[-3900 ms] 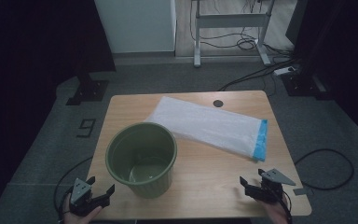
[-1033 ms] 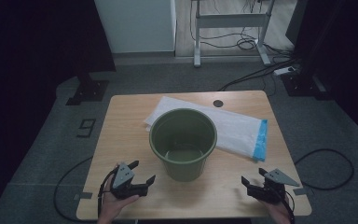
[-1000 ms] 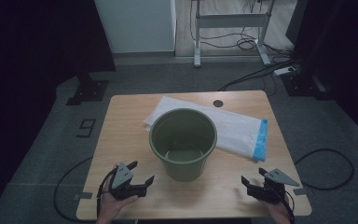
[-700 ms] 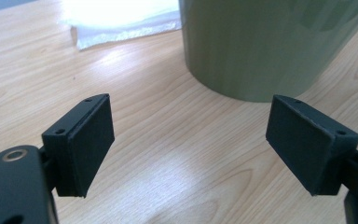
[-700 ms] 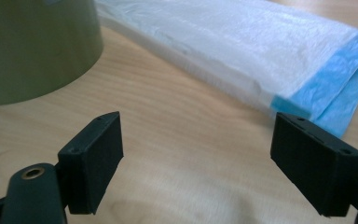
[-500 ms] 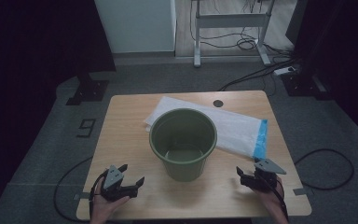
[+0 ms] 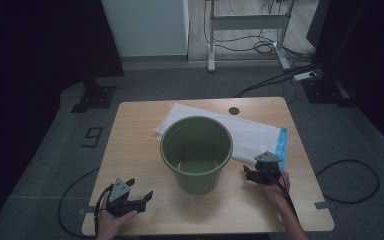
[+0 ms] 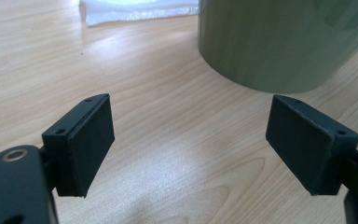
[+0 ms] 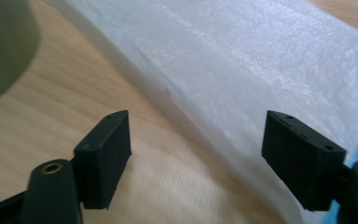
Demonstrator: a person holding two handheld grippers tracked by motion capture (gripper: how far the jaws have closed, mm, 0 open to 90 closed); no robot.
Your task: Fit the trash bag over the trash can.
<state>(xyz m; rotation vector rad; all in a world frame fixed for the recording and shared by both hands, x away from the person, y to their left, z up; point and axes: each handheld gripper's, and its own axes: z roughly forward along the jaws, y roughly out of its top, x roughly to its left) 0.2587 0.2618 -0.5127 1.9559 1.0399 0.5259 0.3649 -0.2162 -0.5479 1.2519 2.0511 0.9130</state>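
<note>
Bag (image 7: 260, 137) flat at desk's far edge, not yet in bucket (image 7: 196, 152); my right gripper (image 9: 193, 158) jaws apart, just been closing, nothing gripped.

Wooden table (image 7: 135, 150), white cabinet (image 7: 145, 25), metal desk frame (image 7: 247, 22), floor cables (image 7: 280, 80).

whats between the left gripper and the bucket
Bare tabletop, nothing else. The left gripper view shows plain wood from the open fingers up to the foot of the bucket.
</note>
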